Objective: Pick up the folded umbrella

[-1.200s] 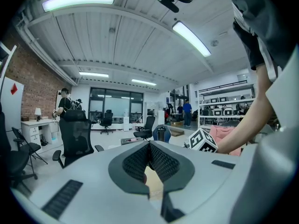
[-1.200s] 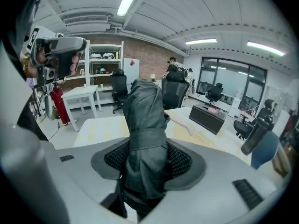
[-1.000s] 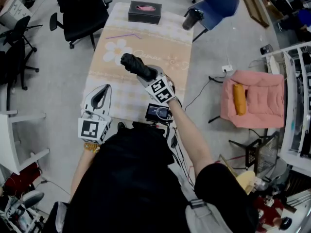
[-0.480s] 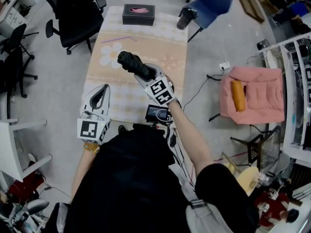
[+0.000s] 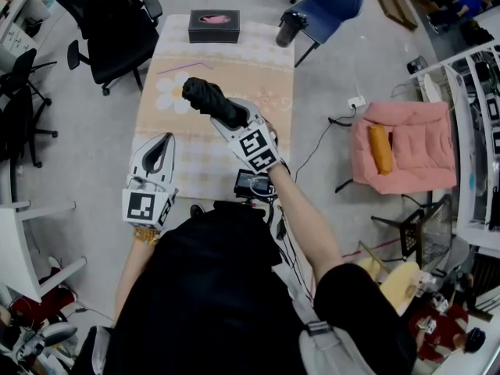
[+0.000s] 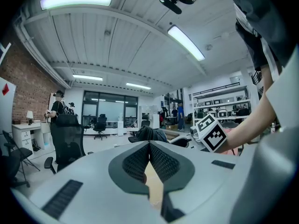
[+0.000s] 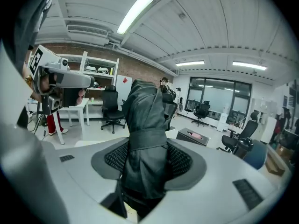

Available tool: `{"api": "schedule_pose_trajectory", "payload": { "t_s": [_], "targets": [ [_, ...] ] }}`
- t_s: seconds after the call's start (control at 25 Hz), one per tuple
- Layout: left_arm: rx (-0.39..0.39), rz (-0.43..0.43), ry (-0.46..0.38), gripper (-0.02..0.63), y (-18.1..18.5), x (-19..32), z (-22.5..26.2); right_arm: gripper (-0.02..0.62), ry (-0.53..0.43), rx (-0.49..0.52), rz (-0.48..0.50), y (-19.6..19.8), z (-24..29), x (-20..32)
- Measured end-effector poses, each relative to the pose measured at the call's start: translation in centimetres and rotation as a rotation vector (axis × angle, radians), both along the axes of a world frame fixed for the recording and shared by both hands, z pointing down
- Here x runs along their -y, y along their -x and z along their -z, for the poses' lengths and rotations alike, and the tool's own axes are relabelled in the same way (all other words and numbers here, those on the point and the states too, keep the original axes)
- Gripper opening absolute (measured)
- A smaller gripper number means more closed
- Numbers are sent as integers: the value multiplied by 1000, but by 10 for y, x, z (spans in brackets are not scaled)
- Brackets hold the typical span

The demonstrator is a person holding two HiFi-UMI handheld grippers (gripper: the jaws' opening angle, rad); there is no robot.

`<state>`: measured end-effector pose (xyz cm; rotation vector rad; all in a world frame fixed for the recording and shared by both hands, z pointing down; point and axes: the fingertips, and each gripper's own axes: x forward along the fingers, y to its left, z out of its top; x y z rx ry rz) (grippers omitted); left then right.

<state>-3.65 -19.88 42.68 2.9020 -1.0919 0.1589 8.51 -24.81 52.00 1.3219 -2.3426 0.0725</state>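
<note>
The black folded umbrella (image 5: 209, 101) is held up above the table, its strap wrapped round the middle. My right gripper (image 5: 236, 118) is shut on it; in the right gripper view the umbrella (image 7: 145, 143) stands between the two pads and rises past them. My left gripper (image 5: 161, 151) hovers over the near left part of the table with its jaws closed together and nothing between them. In the left gripper view its pads (image 6: 138, 162) meet in a line, and the umbrella (image 6: 145, 134) shows beyond them, to the left of the right gripper's marker cube (image 6: 211, 133).
The table (image 5: 258, 69) wears a peach and white cloth with a flower print. A black box (image 5: 213, 26) with a pink item stands at its far end, a dark cup (image 5: 287, 30) at the far right corner. Office chairs (image 5: 117, 22) surround it; a pink seat (image 5: 402, 151) is to the right.
My right gripper has lifted the umbrella higher above the table. My left gripper has stayed where it was.
</note>
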Motion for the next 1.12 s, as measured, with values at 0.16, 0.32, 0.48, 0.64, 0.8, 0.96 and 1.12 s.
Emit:
{"api": "schedule_pose_trajectory", "payload": {
  "t_s": [0.16,0.32,0.48,0.64,0.8,0.96,1.12],
  "targets": [
    [-3,-10,-12,14,-2,2,5,224,-44,16,-13,1,22,0],
    [-5,-21,-27,14,-5,6,10,224,-87,33,-25,2,46,0],
    [-10,-29,-39,14,-7,8,16,224,-135,47,-40,4,73,-1],
    [-19,-34,-54,14,-10,13,24,224,-180,81,-54,4,99,-2],
    [-27,-34,-67,14,-11,17,32,224,-223,104,-70,5,123,-6],
    [-36,-37,-83,14,-16,20,40,224,-277,119,-90,3,150,-12],
    [-50,-45,-105,14,-22,18,51,224,-360,120,-105,-2,179,-20]
  ]
}}
